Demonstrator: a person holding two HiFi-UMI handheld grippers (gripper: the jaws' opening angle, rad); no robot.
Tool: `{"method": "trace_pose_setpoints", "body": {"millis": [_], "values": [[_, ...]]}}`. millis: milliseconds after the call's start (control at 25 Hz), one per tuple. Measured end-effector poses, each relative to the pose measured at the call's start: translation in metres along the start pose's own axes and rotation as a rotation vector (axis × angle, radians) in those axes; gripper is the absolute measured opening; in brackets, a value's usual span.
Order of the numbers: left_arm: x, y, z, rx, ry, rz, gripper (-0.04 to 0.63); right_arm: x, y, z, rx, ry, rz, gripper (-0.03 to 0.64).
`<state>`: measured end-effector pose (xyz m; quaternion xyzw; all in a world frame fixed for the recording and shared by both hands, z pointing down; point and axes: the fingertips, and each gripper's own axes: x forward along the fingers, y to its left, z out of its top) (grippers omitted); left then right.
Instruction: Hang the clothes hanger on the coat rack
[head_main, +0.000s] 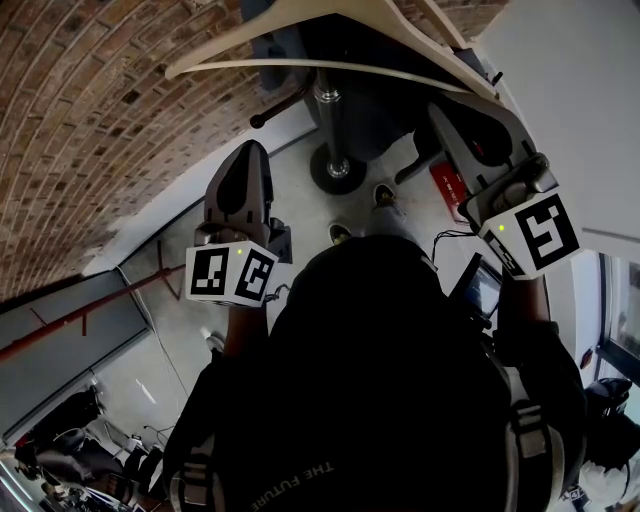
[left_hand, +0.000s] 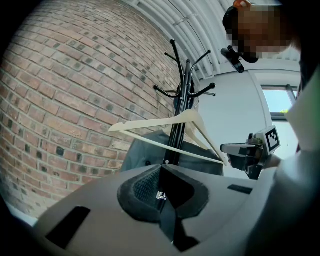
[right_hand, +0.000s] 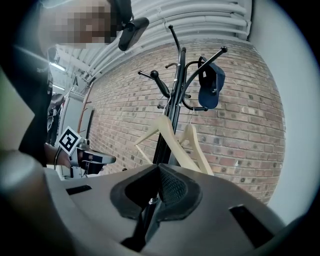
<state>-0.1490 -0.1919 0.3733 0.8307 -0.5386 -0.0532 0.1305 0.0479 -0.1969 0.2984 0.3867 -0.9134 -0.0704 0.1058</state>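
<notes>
Fingers (left_hand: 142, 187) of the left gripper (left_hand: 161, 166), moulded in matte grey plastic with dark, finely ribbed rubber pads, are pressed tip to tip with nothing gripped between them. On the right gripper (right_hand: 159, 165) the same ribbed fingers (right_hand: 175, 192) are also fully closed and empty. Both point roughly level at the tall black metal coat rack (right_hand: 173, 85), a slim round pole with curved prongs that end in small ball tips. It stands on a round dark base (head_main: 338, 168) on the pale, smooth floor (head_main: 290, 200). The cream-coloured wooden clothes hanger (left_hand: 150, 121) is on the rack at about mid height. It has broad, smooth, flat sloping arms and a thin straight crossbar beneath them. In the right gripper view its thin wire hook appears to sit over one of the lower curved prongs. Seen from the left gripper, the right gripper's tip is just beside the hanger's right end; whether it touches cannot be told. A navy blue fabric cap (right_hand: 212, 85) hangs from an upper prong, and a soft grey garment (left_hand: 142, 150) drapes behind the hanger. Behind the rack runs a rough red-brown brick wall (left_hand: 65, 100) with pale mortar lines.
</notes>
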Motion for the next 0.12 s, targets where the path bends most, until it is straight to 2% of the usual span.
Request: {"method": "trace_pose_setpoints", "body": {"millis": [120], "values": [[0.0006,-0.0002,-0.0011,0.003,-0.001,-0.003,0.020,0.0001,0.0021,-0.0025,-0.010,0.006,0.007,0.018]]}}
